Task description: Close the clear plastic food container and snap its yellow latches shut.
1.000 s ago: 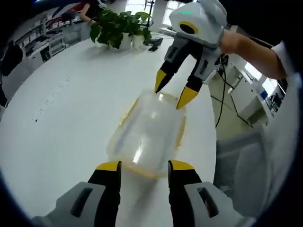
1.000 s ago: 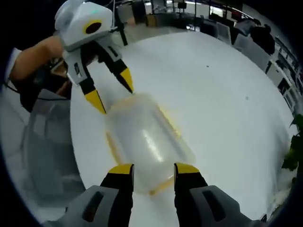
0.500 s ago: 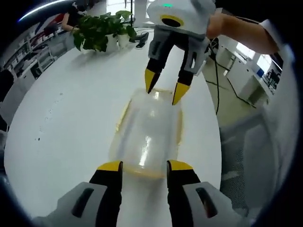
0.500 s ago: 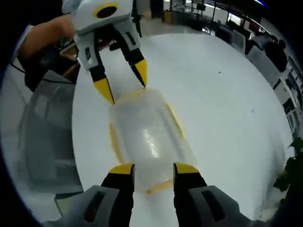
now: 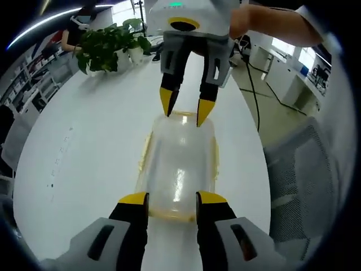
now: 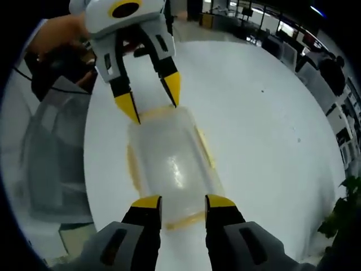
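In the left gripper view the left gripper (image 5: 168,199) stands nearest, its yellow-tipped jaws released and parted, one on each side of the near end of the clear plastic food container (image 5: 179,165), just at its rim. The container lies lengthwise on the white desk (image 5: 84,147), close to the edge that borders the mesh chair (image 5: 302,186), with its lid seemingly already down over the base. Yellow latches (image 5: 145,153) run along both long sides and look flared outward, so I judge them not yet snapped, though the haze of the plastic makes that uncertain. At the far end the right gripper (image 5: 184,111) comes in from above, jaws likewise parted, tips at or just over the far rim. The right gripper view shows the same from the other end: its own jaws (image 6: 183,201) bracket one short end, and the other gripper (image 6: 153,97) hovers at the opposite one. To do this step well, both ends should be pressed down evenly so the lid seats flat before any latch is worked; one gripper should then steady the box while the other pushes each latch inward against the wall, since a light box on a smooth desk may slide. Beyond stand a potted plant (image 5: 107,44) and office shelving.
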### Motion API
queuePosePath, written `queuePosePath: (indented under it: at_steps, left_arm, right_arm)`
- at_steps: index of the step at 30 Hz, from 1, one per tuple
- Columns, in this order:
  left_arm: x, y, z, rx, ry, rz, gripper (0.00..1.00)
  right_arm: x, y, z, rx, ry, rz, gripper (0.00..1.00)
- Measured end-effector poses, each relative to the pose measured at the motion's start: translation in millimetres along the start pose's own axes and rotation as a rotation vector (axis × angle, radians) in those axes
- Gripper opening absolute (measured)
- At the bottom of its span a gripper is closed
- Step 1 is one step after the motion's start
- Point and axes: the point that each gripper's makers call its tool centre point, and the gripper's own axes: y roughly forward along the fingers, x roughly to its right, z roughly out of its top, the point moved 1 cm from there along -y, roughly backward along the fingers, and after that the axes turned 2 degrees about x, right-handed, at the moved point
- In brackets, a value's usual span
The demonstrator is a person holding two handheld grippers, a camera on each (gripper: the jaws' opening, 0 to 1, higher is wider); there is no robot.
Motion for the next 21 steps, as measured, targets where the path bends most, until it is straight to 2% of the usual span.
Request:
queuePosePath:
  at_steps: [21]
  left_arm:
    - [9.3,22,25.8,0.059,0.022,-0.014,0.33]
  right_arm:
    - [-7,13,22.9,0.038,-0.065,0.026,0.28]
